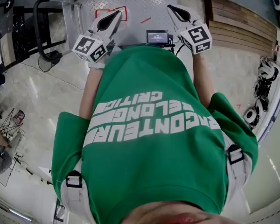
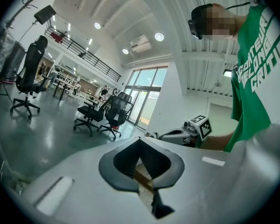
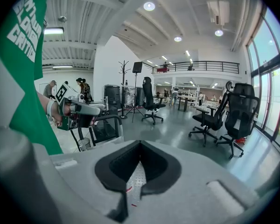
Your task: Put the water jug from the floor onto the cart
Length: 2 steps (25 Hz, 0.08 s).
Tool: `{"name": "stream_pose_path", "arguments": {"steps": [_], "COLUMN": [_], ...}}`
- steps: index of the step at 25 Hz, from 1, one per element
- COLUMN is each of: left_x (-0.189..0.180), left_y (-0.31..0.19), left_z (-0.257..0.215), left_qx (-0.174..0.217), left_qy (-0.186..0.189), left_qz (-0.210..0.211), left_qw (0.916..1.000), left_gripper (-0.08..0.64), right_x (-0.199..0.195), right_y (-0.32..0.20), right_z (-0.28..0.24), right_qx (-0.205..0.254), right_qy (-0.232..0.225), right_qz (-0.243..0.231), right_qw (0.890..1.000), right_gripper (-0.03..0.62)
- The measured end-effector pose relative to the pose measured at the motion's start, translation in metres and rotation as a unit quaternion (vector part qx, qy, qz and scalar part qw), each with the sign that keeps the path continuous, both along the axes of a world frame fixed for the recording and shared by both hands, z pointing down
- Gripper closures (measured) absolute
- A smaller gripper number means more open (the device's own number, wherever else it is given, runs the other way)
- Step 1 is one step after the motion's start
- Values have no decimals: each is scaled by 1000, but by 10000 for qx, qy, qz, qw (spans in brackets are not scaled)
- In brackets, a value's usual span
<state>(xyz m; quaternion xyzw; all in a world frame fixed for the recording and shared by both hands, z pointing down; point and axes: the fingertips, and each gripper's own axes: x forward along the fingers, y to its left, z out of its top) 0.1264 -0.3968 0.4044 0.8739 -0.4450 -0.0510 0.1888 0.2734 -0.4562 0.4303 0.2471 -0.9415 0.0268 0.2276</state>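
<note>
The jaws of the left gripper (image 2: 140, 141) and the right gripper (image 3: 139, 144) are pressed together with nothing between them. Both are held out over the deck of the grey diamond-plate metal cart (image 1: 135, 1). Where the water jug lies relative to them I cannot tell.

A big open work hall, part office and part lab, is shown. A very high white ceiling is seen, with round lights (image 3: 149, 6) set in it. An upper balcony (image 3: 200, 66) with a dark rail is built along the far side. Black office chairs (image 2: 113, 113) on wheels are spread over a smooth, shiny grey floor (image 2: 46, 134). Tall windows (image 2: 147, 94) are set into one wall. Desks (image 3: 183, 99) are lined up far back, and a coat stand (image 3: 124, 78) is seen by a white wall.
</note>
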Motion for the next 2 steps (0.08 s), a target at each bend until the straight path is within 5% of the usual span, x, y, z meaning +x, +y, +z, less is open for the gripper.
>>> {"name": "stream_pose_path", "arguments": {"steps": [2], "left_x": [2], "left_y": [1], "left_z": [0], "left_qx": [-7], "left_qy": [1], "left_qz": [10], "left_qw": [10000], "left_gripper": [549], "right_x": [1], "right_y": [0], "right_z": [-1], "right_qx": [-4], "right_qy": [0], "right_qz": [-6], "right_qw": [10000], "right_gripper": [598]}}
